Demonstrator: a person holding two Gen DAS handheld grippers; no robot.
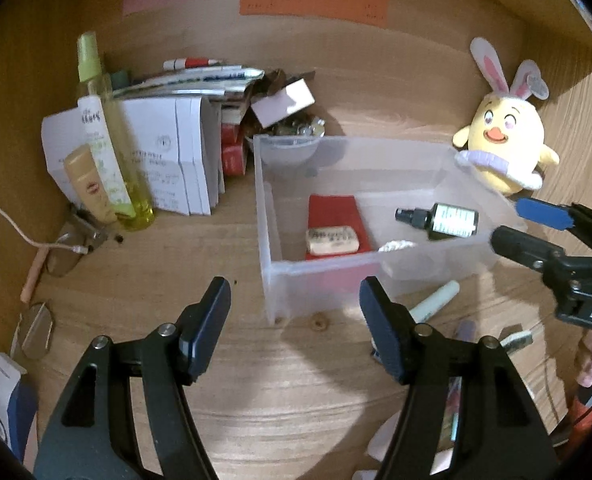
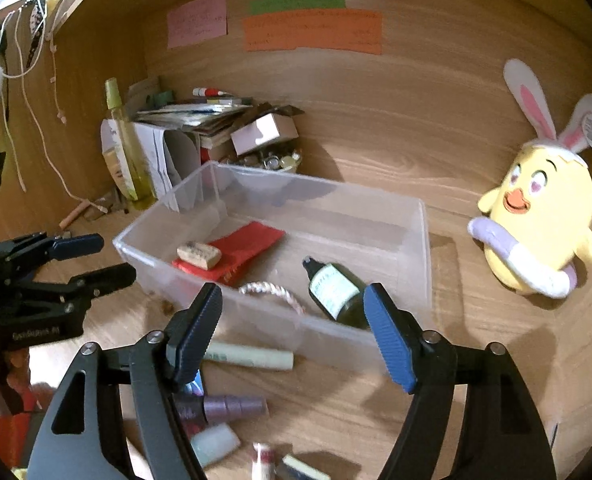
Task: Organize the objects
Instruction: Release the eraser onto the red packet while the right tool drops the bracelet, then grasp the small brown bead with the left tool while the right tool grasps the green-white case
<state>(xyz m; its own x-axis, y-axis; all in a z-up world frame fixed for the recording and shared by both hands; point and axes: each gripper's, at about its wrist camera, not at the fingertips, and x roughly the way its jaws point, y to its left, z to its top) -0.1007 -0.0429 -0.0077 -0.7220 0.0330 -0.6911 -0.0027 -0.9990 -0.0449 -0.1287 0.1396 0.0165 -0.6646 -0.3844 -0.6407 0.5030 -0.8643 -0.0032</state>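
Note:
A clear plastic bin (image 1: 267,240) (image 2: 426,240) stands on the wooden desk. It holds a red booklet (image 1: 332,210) (image 2: 251,244), a beige eraser (image 1: 332,240) (image 2: 199,255), a dark spray bottle (image 1: 440,220) (image 2: 336,294) and a white cord (image 2: 271,292). My left gripper (image 1: 296,328) (image 2: 95,256) is open and empty in front of the bin's near left corner. My right gripper (image 2: 291,332) (image 1: 520,220) is open and empty at the bin's near right wall, above the dark bottle. A pale green tube (image 1: 436,300) (image 2: 251,356) lies on the desk beside the bin.
A yellow plush chick (image 1: 504,148) (image 2: 536,216) sits at the right. A yellow spray bottle (image 1: 111,148), white boxes (image 1: 163,160) and stacked papers stand at the back left. Small bottles (image 2: 223,408) lie on the desk near the right gripper. Glasses (image 1: 63,256) lie at the left.

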